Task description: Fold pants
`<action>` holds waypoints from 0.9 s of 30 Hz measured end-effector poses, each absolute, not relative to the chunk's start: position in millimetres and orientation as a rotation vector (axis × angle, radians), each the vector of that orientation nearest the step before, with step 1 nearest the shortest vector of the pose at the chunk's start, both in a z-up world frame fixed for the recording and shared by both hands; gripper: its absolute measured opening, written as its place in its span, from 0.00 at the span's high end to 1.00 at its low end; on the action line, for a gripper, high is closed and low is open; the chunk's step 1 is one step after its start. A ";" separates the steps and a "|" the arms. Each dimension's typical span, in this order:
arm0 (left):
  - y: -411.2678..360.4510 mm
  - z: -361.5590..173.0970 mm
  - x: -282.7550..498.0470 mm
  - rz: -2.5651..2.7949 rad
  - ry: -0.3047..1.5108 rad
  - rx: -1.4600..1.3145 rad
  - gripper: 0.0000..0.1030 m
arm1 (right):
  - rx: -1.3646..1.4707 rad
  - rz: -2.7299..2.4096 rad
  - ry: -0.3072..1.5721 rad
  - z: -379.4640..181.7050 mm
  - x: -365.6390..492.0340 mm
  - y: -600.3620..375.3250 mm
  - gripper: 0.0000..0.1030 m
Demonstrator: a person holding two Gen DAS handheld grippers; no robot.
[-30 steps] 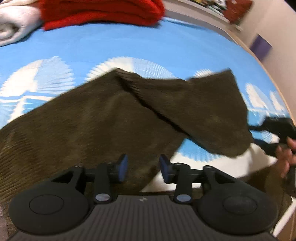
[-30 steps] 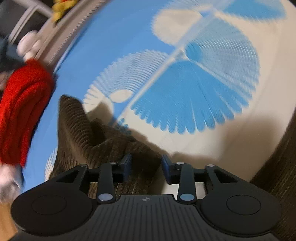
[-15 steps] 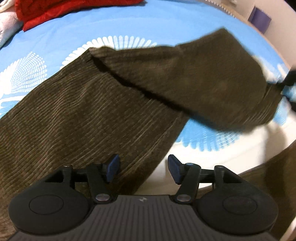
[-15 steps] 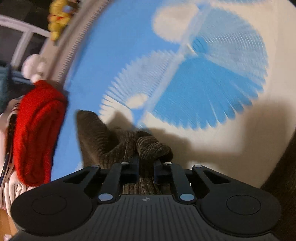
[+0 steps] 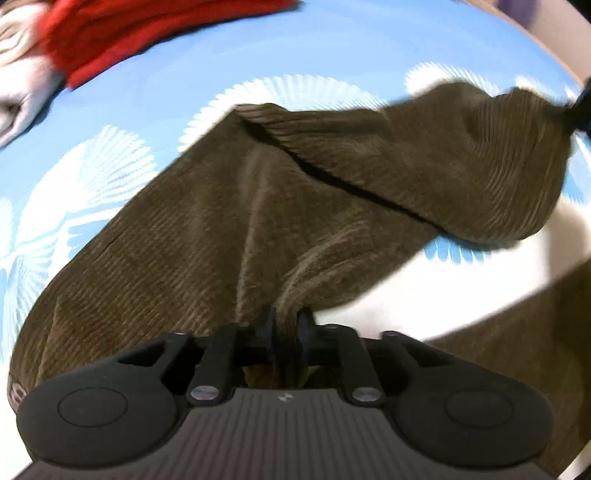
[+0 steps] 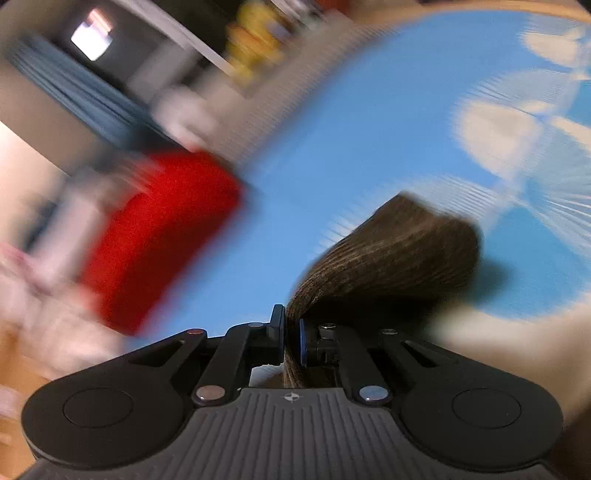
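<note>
Brown corduroy pants (image 5: 207, 236) lie on a blue bedsheet with white fan patterns (image 5: 258, 55). My left gripper (image 5: 284, 325) is shut on a pinched fold of the pants at their near edge. One part of the pants (image 5: 480, 162) is lifted to the right, where the dark tip of the right gripper (image 5: 580, 110) holds its end. In the right wrist view my right gripper (image 6: 291, 338) is shut on a bunched piece of the pants (image 6: 399, 254), raised above the sheet (image 6: 351, 129). That view is motion-blurred.
A red folded garment (image 5: 140, 33) and a white garment (image 5: 22, 88) lie at the far left of the bed; the red one also shows in the right wrist view (image 6: 159, 232). The bed's wooden edge (image 5: 535, 40) runs along the far right. Blurred shelves (image 6: 221, 44) stand beyond.
My left gripper has closed from open onto the near edge of the pants. My right gripper, shut on the pants' end, has lifted it and swung, blurring its view.
</note>
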State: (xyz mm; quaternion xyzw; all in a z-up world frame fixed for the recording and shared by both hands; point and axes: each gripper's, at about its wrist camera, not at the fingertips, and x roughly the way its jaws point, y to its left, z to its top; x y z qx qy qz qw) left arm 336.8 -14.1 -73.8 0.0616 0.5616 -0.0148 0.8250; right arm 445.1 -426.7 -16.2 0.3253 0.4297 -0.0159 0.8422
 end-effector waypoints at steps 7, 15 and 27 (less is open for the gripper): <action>-40.5 -67.5 339.2 -0.125 1.098 0.064 0.27 | 0.828 -0.153 1.050 -51.7 441.8 -439.1 0.93; -46.1 -105.5 346.6 -0.061 1.145 0.250 0.63 | 1.091 -0.197 0.988 -70.5 425.2 -472.9 0.56; -30.6 -91.4 349.9 -0.045 1.149 0.236 0.92 | 1.162 -0.172 0.893 -78.7 447.7 -498.1 0.93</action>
